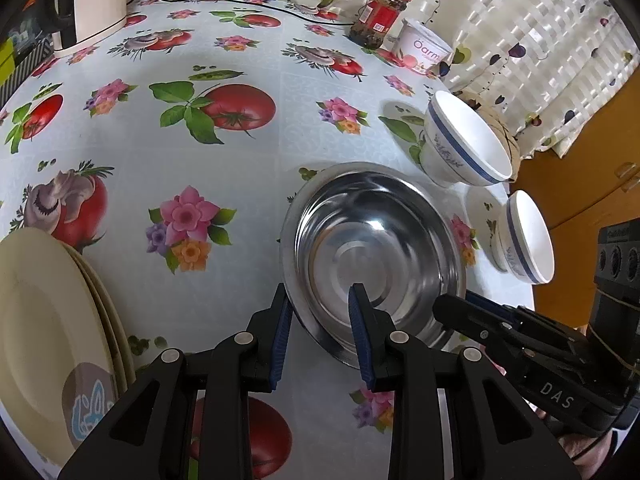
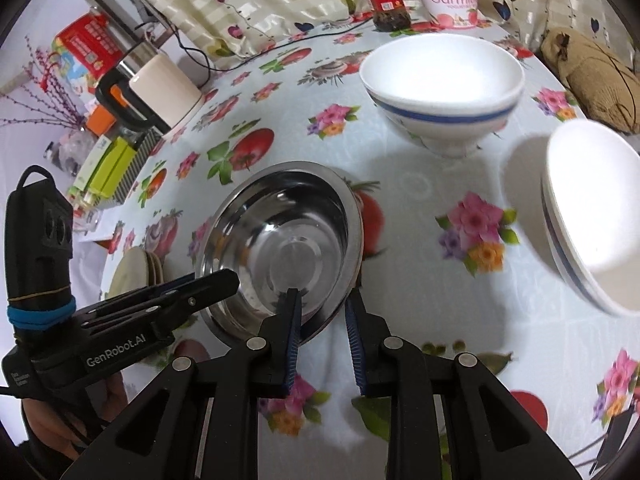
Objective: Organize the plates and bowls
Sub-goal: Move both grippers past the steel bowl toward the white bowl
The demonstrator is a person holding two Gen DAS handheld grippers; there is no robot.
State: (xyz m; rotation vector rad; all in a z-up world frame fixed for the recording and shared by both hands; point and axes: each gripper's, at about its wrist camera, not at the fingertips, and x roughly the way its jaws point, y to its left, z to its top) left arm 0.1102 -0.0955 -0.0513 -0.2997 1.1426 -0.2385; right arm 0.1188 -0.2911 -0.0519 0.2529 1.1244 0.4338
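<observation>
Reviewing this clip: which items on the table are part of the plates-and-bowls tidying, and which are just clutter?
Belongs to the job:
- steel bowl, its rim between both tongs
- two white bowls with blue bands
- stack of cream plates

Lying about:
- sauce jar
- yoghurt tub
- kettle
- brown pouch
- boxes

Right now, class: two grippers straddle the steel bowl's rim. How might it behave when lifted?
The steel bowl looks thin and polished, so probably light, stiff and slippery under the pads. Gripped at the near rim only by the left gripper and right gripper, it may tilt away.
</observation>
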